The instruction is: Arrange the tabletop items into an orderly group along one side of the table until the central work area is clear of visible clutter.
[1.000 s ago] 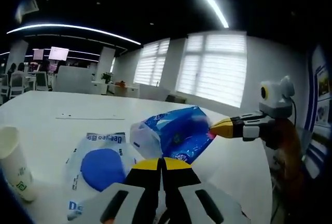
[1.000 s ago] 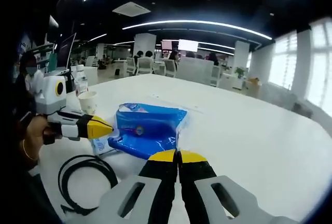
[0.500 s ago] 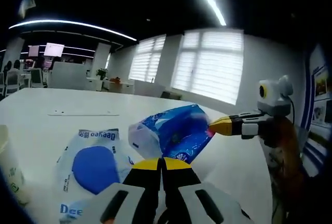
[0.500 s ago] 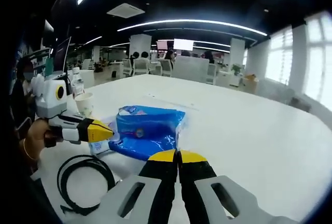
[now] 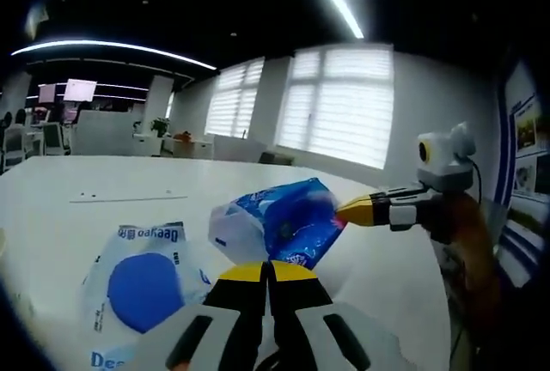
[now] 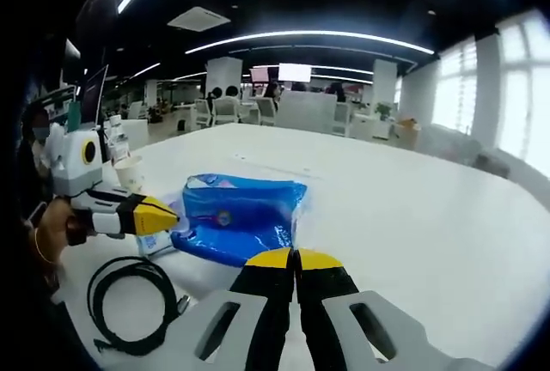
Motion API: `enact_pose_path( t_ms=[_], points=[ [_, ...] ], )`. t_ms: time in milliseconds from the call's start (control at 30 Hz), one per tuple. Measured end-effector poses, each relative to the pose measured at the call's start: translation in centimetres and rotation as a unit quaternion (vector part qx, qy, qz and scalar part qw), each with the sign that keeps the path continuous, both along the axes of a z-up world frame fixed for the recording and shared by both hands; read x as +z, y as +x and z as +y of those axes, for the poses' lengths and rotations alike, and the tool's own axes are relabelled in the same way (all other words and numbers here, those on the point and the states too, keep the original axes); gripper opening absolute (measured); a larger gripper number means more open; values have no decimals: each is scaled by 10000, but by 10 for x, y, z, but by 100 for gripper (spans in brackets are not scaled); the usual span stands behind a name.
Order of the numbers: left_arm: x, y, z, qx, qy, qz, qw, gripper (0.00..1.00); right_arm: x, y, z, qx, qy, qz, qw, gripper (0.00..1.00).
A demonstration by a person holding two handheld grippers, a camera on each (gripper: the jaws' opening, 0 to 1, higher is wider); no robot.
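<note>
A white table [image 6: 412, 216] is seen in both views, wide and glossy, set in a large open office. Long curved light strips run across the dark ceiling, and tall windows with blinds [image 5: 339, 105] stand beyond the table's far edge in the left gripper view. In the right gripper view, desks, chairs and seated people are seen far behind the table, with a lit screen [image 6: 294, 72] above them.

The blue tissue pack [image 6: 232, 225] lies on the table, near its edge closest to the person. In the left gripper view the pack [image 5: 288, 221] is seen with a flat white wipes packet [image 5: 142, 281] beside it, marked with a blue oval. A black cable [image 6: 129, 298] is coiled on the table just in front of the pack in the right gripper view, and a paper cup [image 6: 131, 173] stands behind the pack, near the table's left edge.

The left gripper [image 5: 267, 266] is clenched, its 2 yellow tips pressed together with nothing between them, just short of the pack. The right gripper [image 6: 294, 255] is likewise closed on nothing, its tips near the pack's right side. Each gripper is also seen from the other view with its yellow tip at or just beside the pack; whether it touches cannot be told.
</note>
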State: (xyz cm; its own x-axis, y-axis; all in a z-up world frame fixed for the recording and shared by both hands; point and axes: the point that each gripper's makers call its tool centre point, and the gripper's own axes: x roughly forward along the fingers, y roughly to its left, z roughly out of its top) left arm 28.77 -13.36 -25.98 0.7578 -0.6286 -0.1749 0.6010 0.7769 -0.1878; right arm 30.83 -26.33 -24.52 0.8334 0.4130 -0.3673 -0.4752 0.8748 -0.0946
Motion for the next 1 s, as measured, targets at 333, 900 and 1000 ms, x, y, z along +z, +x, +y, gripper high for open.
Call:
enact_pose_path(
  t_ms=[333,900,1000],
  points=[
    [2,4,-11,-91,-141,12,9999,0,3,2,-12,-142,8,-2,9999,0],
    [2,7,-20,-167,-215,34,9996,0,0,2,-20,-223,102,64,9997,0],
    [1,7,-22,-177,-242,54,9995,0,-1,3,-22,-245,102,76,9996,0]
  ],
)
